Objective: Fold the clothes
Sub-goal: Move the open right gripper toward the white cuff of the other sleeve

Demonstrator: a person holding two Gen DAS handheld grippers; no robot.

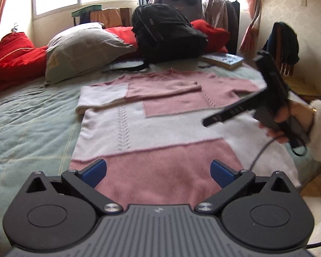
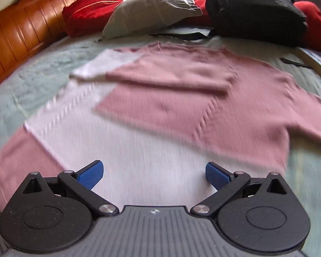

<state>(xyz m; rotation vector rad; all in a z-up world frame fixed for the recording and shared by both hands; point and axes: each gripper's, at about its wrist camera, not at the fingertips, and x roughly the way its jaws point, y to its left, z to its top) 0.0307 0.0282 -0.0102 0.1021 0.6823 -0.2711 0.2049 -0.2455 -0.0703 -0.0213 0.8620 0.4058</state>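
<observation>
Left gripper (image 1: 158,172): jaws spread wide, nothing held, hovering over the pink hem band of the pink-and-white sweater (image 1: 152,128), which lies flat on the green bedspread (image 1: 32,117) ahead of it. Beyond its fingertips one sleeve (image 1: 143,91) is already folded across the chest; the opposite sleeve (image 2: 289,98) lies spread out, unfolded. Right gripper (image 2: 154,176): jaws likewise wide apart and empty above the white mid-panel, so I judge the fold barely begun, second sleeve and body folds outstanding.
</observation>
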